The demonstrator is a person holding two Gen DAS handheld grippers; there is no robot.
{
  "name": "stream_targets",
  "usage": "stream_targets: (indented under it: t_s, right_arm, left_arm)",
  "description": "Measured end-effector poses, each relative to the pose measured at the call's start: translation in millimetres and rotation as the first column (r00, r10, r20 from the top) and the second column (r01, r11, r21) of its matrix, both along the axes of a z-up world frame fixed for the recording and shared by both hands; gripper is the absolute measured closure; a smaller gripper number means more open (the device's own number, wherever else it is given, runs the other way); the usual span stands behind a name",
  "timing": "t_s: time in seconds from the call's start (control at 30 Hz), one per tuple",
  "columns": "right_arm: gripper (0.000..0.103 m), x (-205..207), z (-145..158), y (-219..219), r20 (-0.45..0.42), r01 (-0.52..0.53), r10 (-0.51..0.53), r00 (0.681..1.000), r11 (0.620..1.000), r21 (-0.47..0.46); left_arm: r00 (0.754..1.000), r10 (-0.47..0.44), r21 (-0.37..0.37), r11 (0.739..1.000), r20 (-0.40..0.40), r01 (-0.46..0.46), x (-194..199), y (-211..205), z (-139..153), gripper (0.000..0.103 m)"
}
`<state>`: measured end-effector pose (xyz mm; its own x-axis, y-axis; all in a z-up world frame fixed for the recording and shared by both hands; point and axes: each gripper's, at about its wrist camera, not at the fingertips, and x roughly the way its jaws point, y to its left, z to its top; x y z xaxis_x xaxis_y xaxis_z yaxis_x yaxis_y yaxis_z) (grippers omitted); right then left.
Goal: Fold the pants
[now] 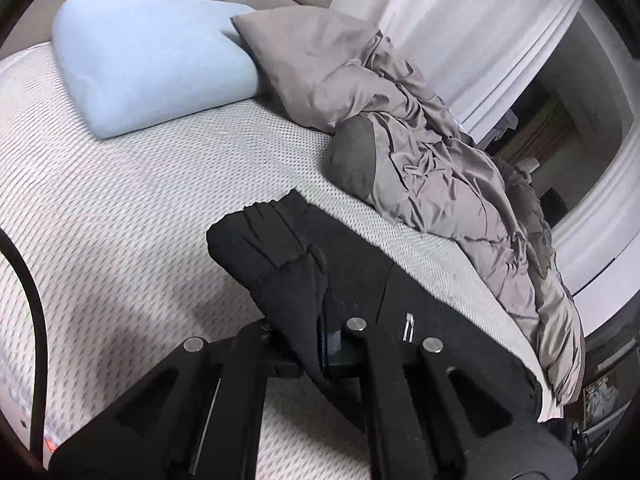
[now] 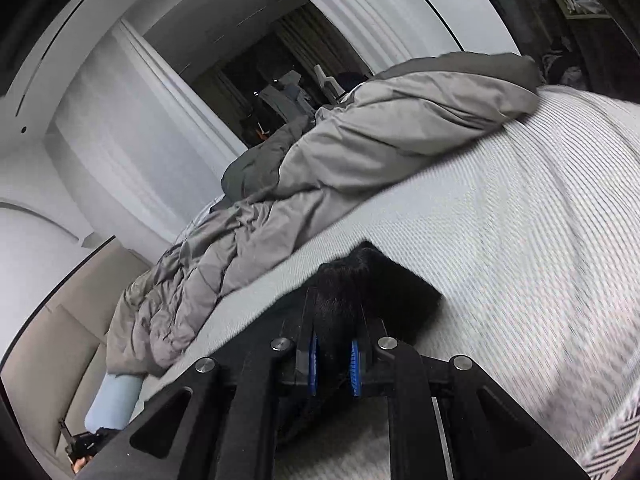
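Black pants hang lifted above the white textured mattress. In the left wrist view my left gripper is shut on an edge of the black cloth, which drapes over its fingers and up to the left. In the right wrist view my right gripper is shut on a bunched fold of the same black pants, pinched between the blue pads. The cloth sticks out past the fingertips. How the rest of the pants hang is hidden behind the grippers.
A crumpled grey duvet lies along the bed's far side, also seen as the grey duvet. A light blue pillow and a grey pillow rest at the head. A dark cable runs at the left.
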<state>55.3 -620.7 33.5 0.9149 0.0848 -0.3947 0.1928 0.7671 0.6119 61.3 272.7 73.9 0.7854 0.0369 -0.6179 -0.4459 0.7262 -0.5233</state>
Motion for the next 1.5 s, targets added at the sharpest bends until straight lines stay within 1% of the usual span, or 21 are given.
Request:
stream_targets:
  t_s: [0.13,0.2,0.23,0.27,0.3,0.33,0.37,0.4,0.47,0.57,0.6,0.77,0.87,1.0,1.13,1.23,1.3,1.4,1.43,1.47,1.5]
  right_arm:
    - [0.092,78.0,15.8,1.7,-0.043,0.005,-0.006,0.999,1.0,-0.027]
    - [0.089,128.5,17.6,4.7,-0.108,0.014,-0.022,0.994,0.997,-0.071]
    - [0.086,158.6,15.9,6.5,-0.15,0.011,-0.025,0.988,0.996,-0.091]
    - [0.079,180.0,13.8,7.7,-0.18,0.018,-0.04,0.983,0.993,-0.119]
    - [0.059,202.3,10.1,9.3,-0.208,0.041,-0.073,0.975,0.987,-0.155]
    - [0.046,220.6,5.7,10.5,-0.241,0.058,-0.107,0.965,0.978,-0.201]
    - [0.046,233.5,0.5,10.5,-0.269,0.078,-0.142,0.953,0.969,-0.235]
    - [0.046,242.1,-3.7,9.9,-0.284,0.091,-0.161,0.945,0.965,-0.245]
    - [0.045,238.4,-8.6,11.2,-0.271,0.082,-0.144,0.952,0.971,-0.226]
    - [0.03,214.5,-6.5,28.8,-0.235,0.046,-0.11,0.966,0.964,-0.262]
    - [0.028,204.2,-6.5,33.3,-0.223,0.034,-0.093,0.97,0.966,-0.256]
    - [0.015,158.2,9.4,66.0,-0.143,-0.021,-0.004,0.99,0.985,-0.17]
    - [0.013,144.2,20.3,98.0,-0.117,-0.077,0.057,0.991,0.983,-0.168]
    - [0.012,141.8,15.7,138.0,-0.099,-0.185,0.179,0.979,0.981,-0.057]
    - [0.012,145.2,-8.2,168.8,-0.09,-0.274,0.27,0.959,0.961,-0.043]
    - [0.012,151.9,-29.6,175.9,-0.154,-0.304,0.29,0.944,0.95,-0.074]
    - [0.012,151.9,-35.4,171.6,-0.155,-0.302,0.29,0.944,0.951,-0.059]
    - [0.012,155.3,-37.3,158.4,-0.137,-0.272,0.267,0.954,0.962,-0.018]
    - [0.012,155.5,-37.3,153.7,-0.134,-0.262,0.258,0.957,0.965,-0.008]
    - [0.012,155.1,-37.0,151.6,-0.131,-0.256,0.254,0.958,0.967,0.0]
    - [0.012,156.8,-36.5,148.4,-0.13,-0.257,0.254,0.958,0.967,-0.001]
  left_arm:
    - [0.997,0.007,-0.013,1.0,-0.073,-0.008,79.9,10.2,-1.1,0.1]
    - [0.992,-0.013,-0.034,0.999,-0.126,0.009,122.5,17.1,-11.4,0.096]
    - [0.99,-0.027,-0.054,0.998,-0.137,0.02,141.1,21.5,-16.5,0.088]
    - [0.989,-0.032,-0.06,0.998,-0.144,0.024,163.4,27.1,-20.9,0.067]
    - [0.987,-0.015,-0.039,0.999,-0.162,0.009,173.8,30.3,-24.1,0.053]
    - [0.982,0.023,-0.008,1.0,-0.188,-0.025,181.2,34.0,-27.2,0.033]
    - [0.977,0.058,0.014,0.998,-0.203,-0.056,187.4,37.5,-26.3,0.026]
    - [0.977,0.063,0.02,0.998,-0.205,-0.061,190.3,41.6,-24.1,0.026]
    - [0.982,0.043,0.015,0.999,-0.185,-0.041,187.6,44.1,-17.9,0.025]
    - [0.984,0.021,0.061,0.998,-0.175,-0.01,167.3,31.9,-9.1,0.024]
    - [0.985,0.007,0.076,0.997,-0.172,0.006,160.0,24.3,-5.8,0.024]
    - [0.991,-0.037,0.101,0.994,-0.128,0.05,121.4,-23.1,5.9,0.02]
    - [0.984,-0.104,0.085,0.99,-0.146,0.117,108.1,-60.5,-2.4,0.02]
    - [0.982,-0.139,0.051,0.988,-0.125,0.146,101.1,-90.7,-26.5,0.02]
    - [0.991,-0.066,-0.033,0.997,-0.119,0.063,97.5,-82.4,-62.3,0.021]
    - [0.994,-0.015,-0.127,0.992,-0.112,0.0,103.5,-64.2,-87.9,0.035]
    - [0.992,-0.007,-0.145,0.989,-0.122,-0.011,112.6,-55.3,-92.6,0.038]
    - [0.992,0.033,-0.131,0.99,-0.123,-0.049,125.5,-44.3,-93.9,0.053]
    - [0.992,0.029,-0.146,0.988,-0.122,-0.047,129.7,-42.4,-96.6,0.067]
    - [0.992,0.014,-0.172,0.984,-0.126,-0.035,132.9,-38.7,-101.8,0.087]
    - [0.992,0.01,-0.18,0.983,-0.128,-0.033,134.3,-38.2,-104.4,0.096]
